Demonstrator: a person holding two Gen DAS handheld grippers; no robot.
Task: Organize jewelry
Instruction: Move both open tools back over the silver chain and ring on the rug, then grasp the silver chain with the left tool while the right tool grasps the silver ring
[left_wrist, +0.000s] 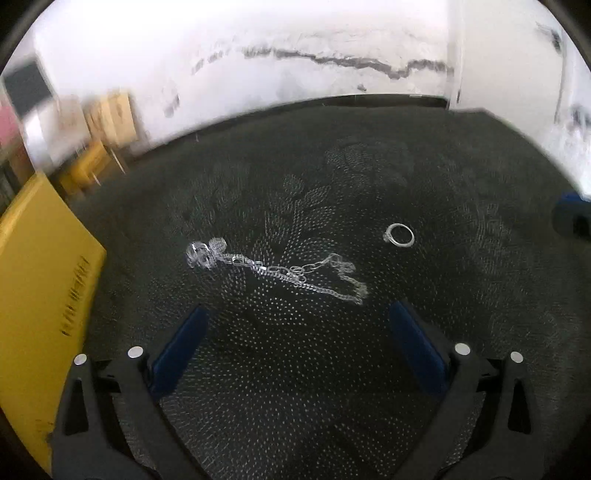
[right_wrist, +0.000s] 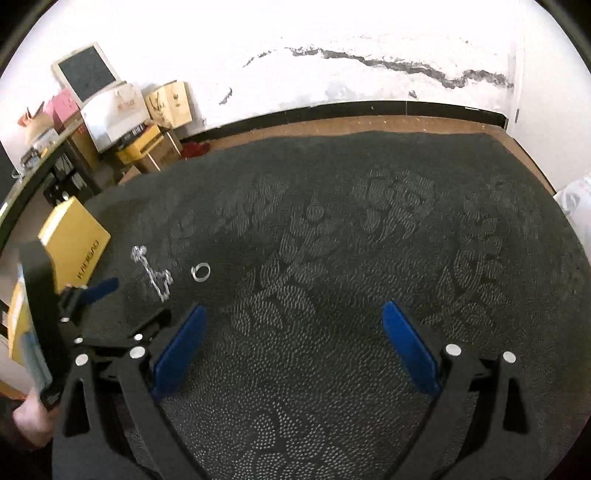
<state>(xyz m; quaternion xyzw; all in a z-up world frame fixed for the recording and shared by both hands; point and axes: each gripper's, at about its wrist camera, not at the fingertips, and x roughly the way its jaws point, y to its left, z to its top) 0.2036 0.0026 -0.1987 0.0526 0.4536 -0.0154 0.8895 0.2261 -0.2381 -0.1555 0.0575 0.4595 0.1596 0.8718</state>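
Two hand-held grippers, both with blue-padded fingers spread wide and gripping nothing: left gripper (left_wrist: 297, 314) above the dark dotted table mat (left_wrist: 295, 387), right gripper (right_wrist: 293, 310) over a bare stretch of the same mat, well to the right of the jewelry. One silver chain (left_wrist: 280, 271), loosely strewn just beyond the left fingertips, with a clustered pendant end at its left. One silver ring (left_wrist: 399, 234), flat on the mat, near the chain's right end but apart from it. One yellow box (left_wrist: 40, 295) at the mat's left edge. Stacked cartons (right_wrist: 147, 122) against the cracked white wall (right_wrist: 369, 44).
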